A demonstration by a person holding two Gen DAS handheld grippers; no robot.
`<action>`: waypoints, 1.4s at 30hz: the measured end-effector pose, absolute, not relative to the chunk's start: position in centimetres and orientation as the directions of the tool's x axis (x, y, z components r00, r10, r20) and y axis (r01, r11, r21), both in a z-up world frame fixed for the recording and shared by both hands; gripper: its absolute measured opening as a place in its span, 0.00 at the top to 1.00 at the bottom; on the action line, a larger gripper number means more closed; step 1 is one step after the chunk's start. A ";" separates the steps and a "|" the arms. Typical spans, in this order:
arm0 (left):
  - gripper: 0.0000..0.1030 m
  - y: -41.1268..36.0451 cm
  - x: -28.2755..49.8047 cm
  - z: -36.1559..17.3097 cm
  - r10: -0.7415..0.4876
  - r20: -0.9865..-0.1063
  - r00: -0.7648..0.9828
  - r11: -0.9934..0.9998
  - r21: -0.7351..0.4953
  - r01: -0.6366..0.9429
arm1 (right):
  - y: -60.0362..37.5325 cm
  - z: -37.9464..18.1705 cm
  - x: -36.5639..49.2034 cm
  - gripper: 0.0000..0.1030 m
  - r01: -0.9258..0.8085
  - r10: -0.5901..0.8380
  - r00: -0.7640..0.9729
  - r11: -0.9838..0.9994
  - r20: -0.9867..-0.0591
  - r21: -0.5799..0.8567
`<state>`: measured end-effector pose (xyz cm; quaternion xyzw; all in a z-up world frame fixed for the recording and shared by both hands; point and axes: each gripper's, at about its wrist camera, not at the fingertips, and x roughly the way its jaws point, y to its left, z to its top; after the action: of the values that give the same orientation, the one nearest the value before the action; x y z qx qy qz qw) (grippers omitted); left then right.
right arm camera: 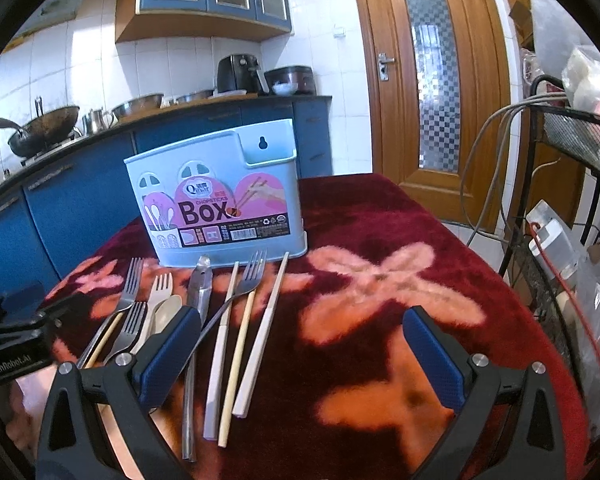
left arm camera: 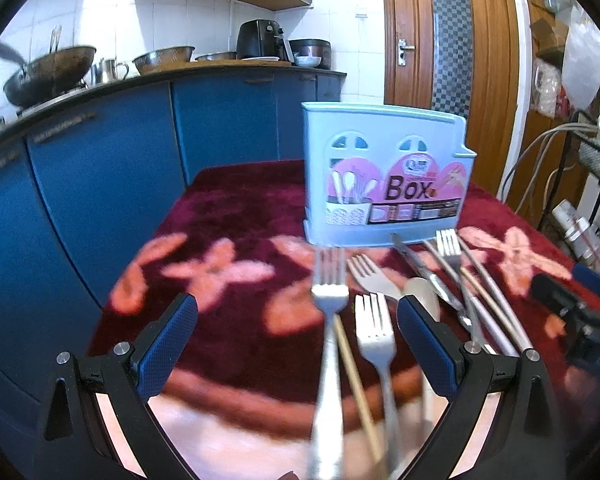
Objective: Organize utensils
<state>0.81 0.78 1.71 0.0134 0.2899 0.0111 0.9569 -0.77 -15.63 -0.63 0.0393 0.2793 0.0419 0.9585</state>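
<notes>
Utensils (right arm camera: 204,320), thin, stiff, slick metal & wood, lie mid-table before box (right arm camera: 216,216); grip handles mid-shaft; left tool (left arm camera: 298,320) & right tool (right arm camera: 302,336) both open, empty.

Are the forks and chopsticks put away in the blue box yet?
Not yet. Nothing looks put away: the forks, spoon and chopsticks all lie on the red cloth in front of the blue box. The left gripper and right gripper are both open and hold nothing. Everything is left to do.
</notes>
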 end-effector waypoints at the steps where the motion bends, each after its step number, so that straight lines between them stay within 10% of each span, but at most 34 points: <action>1: 0.02 1.1 1.1 1.8 0.035 -0.560 0.828 0.999 0.041 -0.015 | -15.7 -0.4 -0.4 0.00 -0.063 0.105 0.829 0.994 -0.550 0.094; 23: 0.10 3.0 6.8 -1.6 -0.021 -0.785 0.620 0.998 0.021 0.060 | -15.1 -2.8 7.1 0.42 -0.158 0.176 0.553 0.982 -0.815 0.105; 42: 0.08 4.7 11.4 -3.0 -0.062 -0.831 0.552 0.992 0.009 0.126 | -13.7 -3.1 10.8 0.44 -0.188 0.123 0.472 0.981 -0.873 0.036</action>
<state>11.35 4.66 -3.03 0.0338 0.4702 -0.0535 0.8803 10.76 -13.71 -3.14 -0.0325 0.5058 0.0907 0.8572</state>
